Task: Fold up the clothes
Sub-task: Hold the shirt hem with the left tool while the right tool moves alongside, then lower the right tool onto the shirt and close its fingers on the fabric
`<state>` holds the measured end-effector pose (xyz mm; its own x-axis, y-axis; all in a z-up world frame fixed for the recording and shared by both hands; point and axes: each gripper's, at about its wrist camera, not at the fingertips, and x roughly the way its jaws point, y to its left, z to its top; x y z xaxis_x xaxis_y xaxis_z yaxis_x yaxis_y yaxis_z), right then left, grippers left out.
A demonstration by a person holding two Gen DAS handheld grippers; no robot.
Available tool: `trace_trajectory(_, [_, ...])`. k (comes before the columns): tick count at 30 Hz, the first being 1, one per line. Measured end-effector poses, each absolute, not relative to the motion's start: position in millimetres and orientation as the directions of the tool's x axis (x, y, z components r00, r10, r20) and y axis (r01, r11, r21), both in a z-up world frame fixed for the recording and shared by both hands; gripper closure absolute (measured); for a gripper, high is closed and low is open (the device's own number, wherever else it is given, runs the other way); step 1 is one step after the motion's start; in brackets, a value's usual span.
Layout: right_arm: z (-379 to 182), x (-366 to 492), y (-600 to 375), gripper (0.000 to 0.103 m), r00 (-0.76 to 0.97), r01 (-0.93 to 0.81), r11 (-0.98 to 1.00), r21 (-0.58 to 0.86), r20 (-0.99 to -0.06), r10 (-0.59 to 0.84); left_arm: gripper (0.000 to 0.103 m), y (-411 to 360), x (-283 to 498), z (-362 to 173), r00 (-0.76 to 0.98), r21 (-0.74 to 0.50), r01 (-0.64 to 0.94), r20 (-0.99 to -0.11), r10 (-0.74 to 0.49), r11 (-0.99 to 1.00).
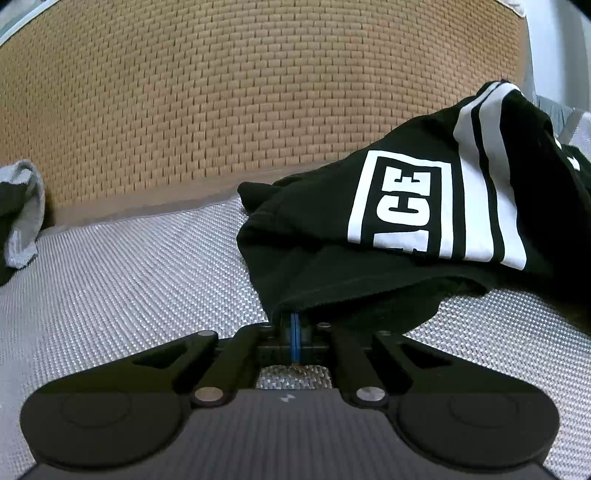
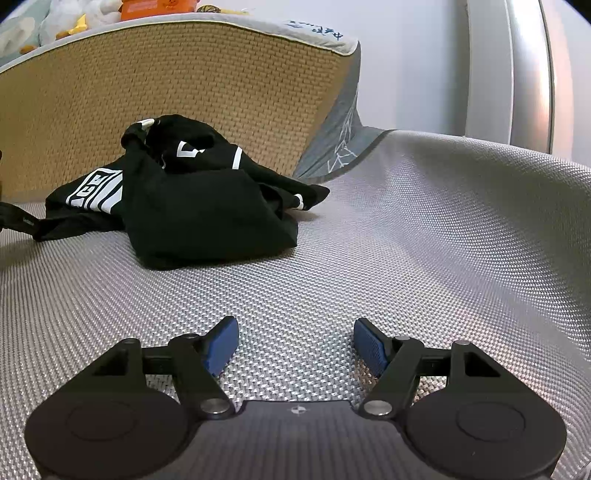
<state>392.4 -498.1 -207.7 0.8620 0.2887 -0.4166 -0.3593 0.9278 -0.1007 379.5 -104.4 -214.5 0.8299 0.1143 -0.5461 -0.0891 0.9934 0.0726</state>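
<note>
A crumpled black garment (image 1: 406,206) with white stripes and a white boxed print lies on the silvery woven mat (image 1: 129,277). My left gripper (image 1: 295,326) is shut on the garment's near hem; the blue pads are pressed together and the cloth drapes over their tips. In the right wrist view the same garment (image 2: 207,210) lies heaped at the far left of the mat (image 2: 369,240). My right gripper (image 2: 295,343) hovers low over bare mat, well short of the garment. It is open, with nothing between its blue pads (image 2: 221,343).
An upright tan woven panel (image 1: 221,110) backs the mat. A grey garment (image 1: 22,214) lies at the left edge. Grey patterned cloth (image 2: 340,147) hangs at the panel's right end, beside a metal post (image 2: 528,74). Soft toys (image 2: 74,14) sit on top.
</note>
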Motion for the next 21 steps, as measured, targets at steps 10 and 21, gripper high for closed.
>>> trace_trajectory(10, [-202, 390, -488, 0.031, 0.858, -0.366, 0.92, -0.141, -0.434, 0.275, 0.101, -101, 380, -218, 0.84, 0.057, -0.094, -0.532, 0.11, 0.994])
trace_trajectory(21, [-154, 386, -411, 0.031, 0.823, -0.541, 0.802, -0.256, -0.359, 0.44, 0.1, -101, 379, -218, 0.847, 0.051, -0.095, -0.521, 0.108, 0.994])
